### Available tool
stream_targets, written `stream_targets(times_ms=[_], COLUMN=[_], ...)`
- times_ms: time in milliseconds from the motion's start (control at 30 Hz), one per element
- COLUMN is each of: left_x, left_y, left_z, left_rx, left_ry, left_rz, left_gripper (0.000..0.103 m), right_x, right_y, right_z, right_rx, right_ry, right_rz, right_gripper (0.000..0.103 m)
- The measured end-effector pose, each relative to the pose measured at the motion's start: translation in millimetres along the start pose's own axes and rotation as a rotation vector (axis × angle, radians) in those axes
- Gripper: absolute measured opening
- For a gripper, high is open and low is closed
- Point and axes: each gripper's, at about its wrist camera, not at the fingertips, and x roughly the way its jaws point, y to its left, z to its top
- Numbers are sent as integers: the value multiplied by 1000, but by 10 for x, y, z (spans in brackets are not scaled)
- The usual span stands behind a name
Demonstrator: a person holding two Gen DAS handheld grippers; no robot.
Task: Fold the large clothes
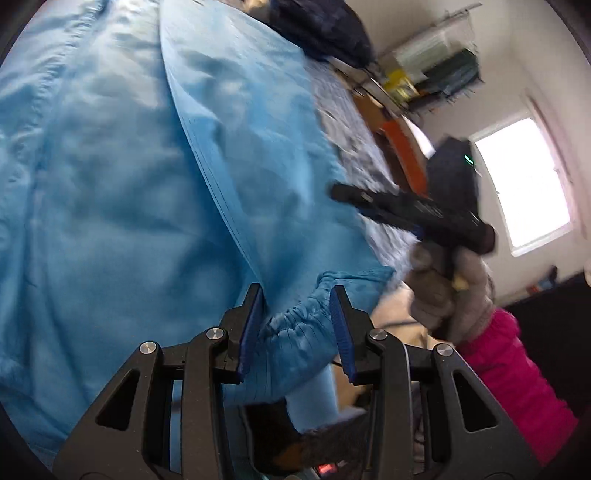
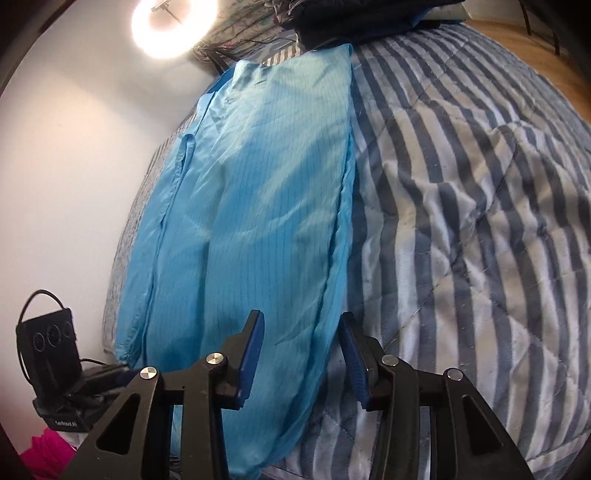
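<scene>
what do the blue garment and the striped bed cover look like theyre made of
Blue garment: seemingly a thin, smooth woven synthetic with a slight sheen; fine dark grid lines run through it, and its cuff is gathered. Striped bed cover: apparently a padded quilted fabric, satiny looking, with stitched diagonal lines and puffy wrinkles.

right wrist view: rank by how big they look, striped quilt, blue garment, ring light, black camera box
1. striped quilt
2. blue garment
3. and 4. ring light and black camera box: similar apparent size, and the box sits nearer, so unranked.
</scene>
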Motion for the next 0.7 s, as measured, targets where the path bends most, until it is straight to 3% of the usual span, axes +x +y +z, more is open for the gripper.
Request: stream_targets(times_ms=[67,133,233,333,500,633,700], left_x=[-58,-222,-428,-369,-3,234,203], left_y=[-137,-238,-288,-268,-126,-164,-314], left_z=[-7,-27,-16,55,181,152,53], left_rx=[66,124,146,163,66,13,60], left_ry=[-25,-103,-182,-144,-22,97,118], left_rz=[80,198,239,214,104,11,-21], left_gripper=[36,36,36,36,36,36,36], right_x=[-23,-35,-15,50,72,95,102], right_y=[3,8,14,37,87,101,99], right_z=[-1,-6,-17,-17,-17,0,0], right_rx=[-2,-9,-18,-30,-44,-46,-46], right_ry=[-5,-7,5,25,25,19,18], right_rz=[8,7,-5,-10,-35,-56,-60], right_gripper=[36,32,30,22,7,2,1])
